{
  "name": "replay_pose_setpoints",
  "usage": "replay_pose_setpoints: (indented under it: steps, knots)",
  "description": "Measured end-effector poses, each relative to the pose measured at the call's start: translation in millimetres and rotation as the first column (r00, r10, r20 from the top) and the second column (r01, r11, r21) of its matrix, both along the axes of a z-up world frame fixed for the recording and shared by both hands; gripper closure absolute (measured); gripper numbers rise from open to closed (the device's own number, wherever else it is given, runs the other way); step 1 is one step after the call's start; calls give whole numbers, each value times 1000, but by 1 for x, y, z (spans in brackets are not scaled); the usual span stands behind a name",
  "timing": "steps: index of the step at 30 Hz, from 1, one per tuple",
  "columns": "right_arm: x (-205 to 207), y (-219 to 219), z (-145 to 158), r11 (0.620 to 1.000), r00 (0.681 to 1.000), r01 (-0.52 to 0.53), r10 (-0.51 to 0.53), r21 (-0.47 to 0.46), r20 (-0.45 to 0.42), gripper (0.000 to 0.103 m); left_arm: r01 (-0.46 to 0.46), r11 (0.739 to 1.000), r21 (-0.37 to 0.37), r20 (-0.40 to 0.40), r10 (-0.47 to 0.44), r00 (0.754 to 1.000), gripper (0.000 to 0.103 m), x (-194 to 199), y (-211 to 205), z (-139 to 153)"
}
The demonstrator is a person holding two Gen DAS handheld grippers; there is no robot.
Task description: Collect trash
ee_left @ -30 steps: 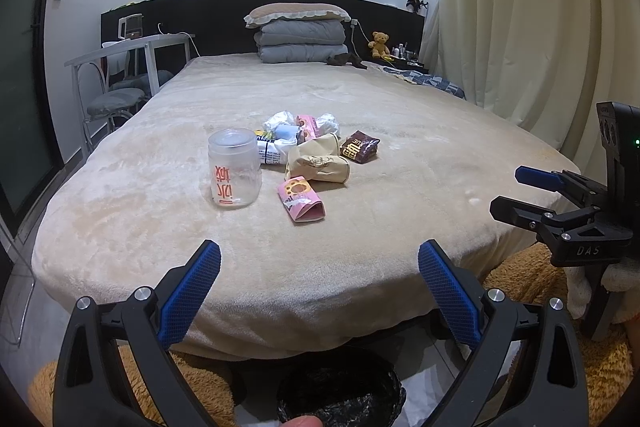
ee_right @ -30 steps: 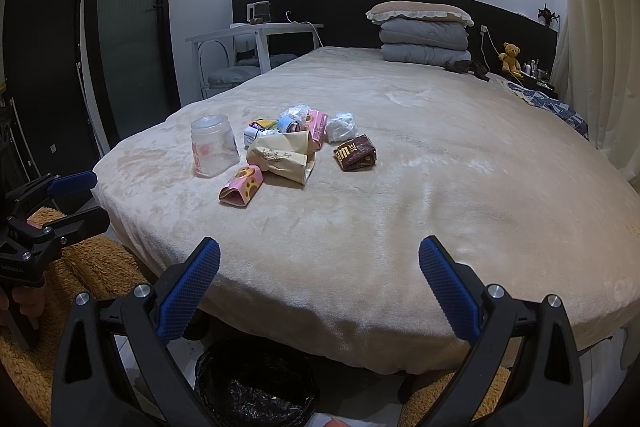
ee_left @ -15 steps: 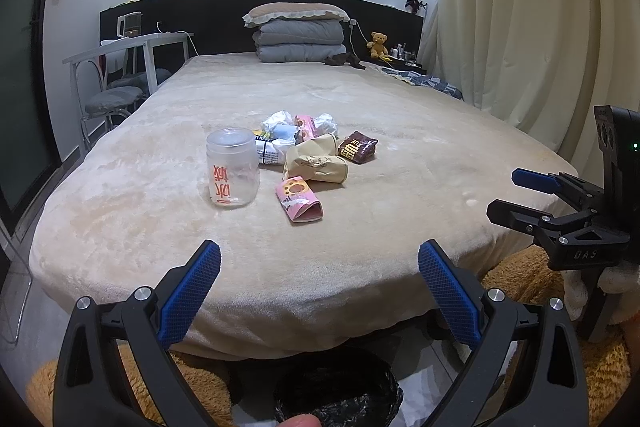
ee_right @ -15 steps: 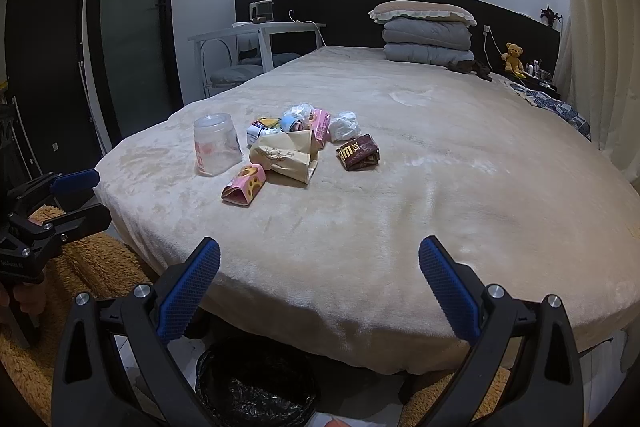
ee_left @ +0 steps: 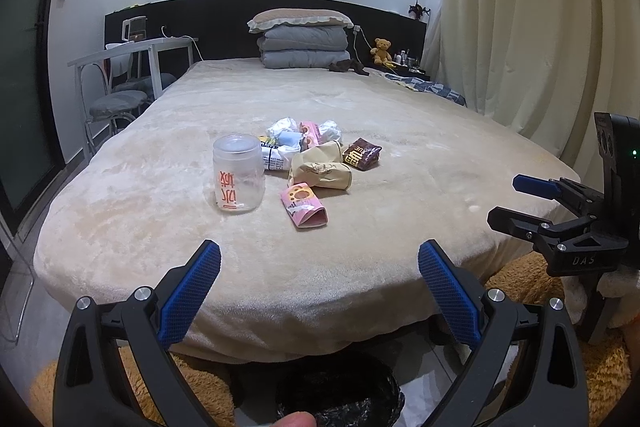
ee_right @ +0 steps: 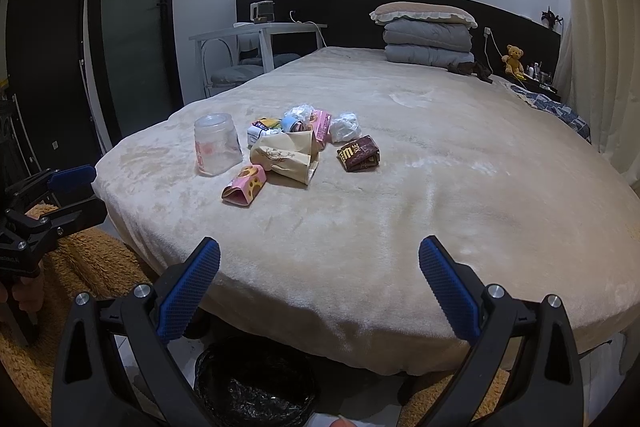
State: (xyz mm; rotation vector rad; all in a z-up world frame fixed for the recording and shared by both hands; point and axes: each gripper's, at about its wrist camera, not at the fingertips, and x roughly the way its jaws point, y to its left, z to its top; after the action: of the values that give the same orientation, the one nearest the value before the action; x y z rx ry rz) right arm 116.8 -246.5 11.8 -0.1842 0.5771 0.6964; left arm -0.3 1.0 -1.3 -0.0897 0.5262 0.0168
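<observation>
A heap of trash lies on the beige bed [ee_left: 360, 267] [ee_right: 440, 207]: a clear plastic jar [ee_left: 239, 173] [ee_right: 217, 143] with red print, a pink carton [ee_left: 304, 205] [ee_right: 245, 185], a tan paper bag [ee_left: 322, 169] [ee_right: 286, 155], a brown wrapper [ee_left: 362, 153] [ee_right: 359, 153] and crumpled white wrappers [ee_left: 306, 133] [ee_right: 345, 127]. A bin with a black liner [ee_left: 338, 389] [ee_right: 256, 383] stands on the floor below the bed's near edge. My left gripper [ee_left: 319, 281] [ee_right: 74, 189] and my right gripper [ee_right: 319, 281] [ee_left: 520, 201] are both open and empty, short of the bed's edge.
A white desk [ee_left: 132, 53] with chairs stands left of the bed. Folded bedding with a pillow [ee_left: 302, 39] sits at the headboard, a teddy bear [ee_left: 382, 49] beside it. Curtains [ee_left: 532, 27] hang along the right. Fuzzy brown slippers [ee_right: 80, 267] show on the floor.
Both grippers have edged slightly closer to the bed. Their fingers stay open and the trash has not moved.
</observation>
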Motion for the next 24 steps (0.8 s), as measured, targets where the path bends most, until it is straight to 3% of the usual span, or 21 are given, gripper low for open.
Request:
replay_pose_setpoints:
  steps: [24]
  knots:
    - [15, 3, 3, 1000, 1000, -12, 12, -2, -12, 4, 11, 996, -91, -35, -14, 999, 7, 5, 17, 3]
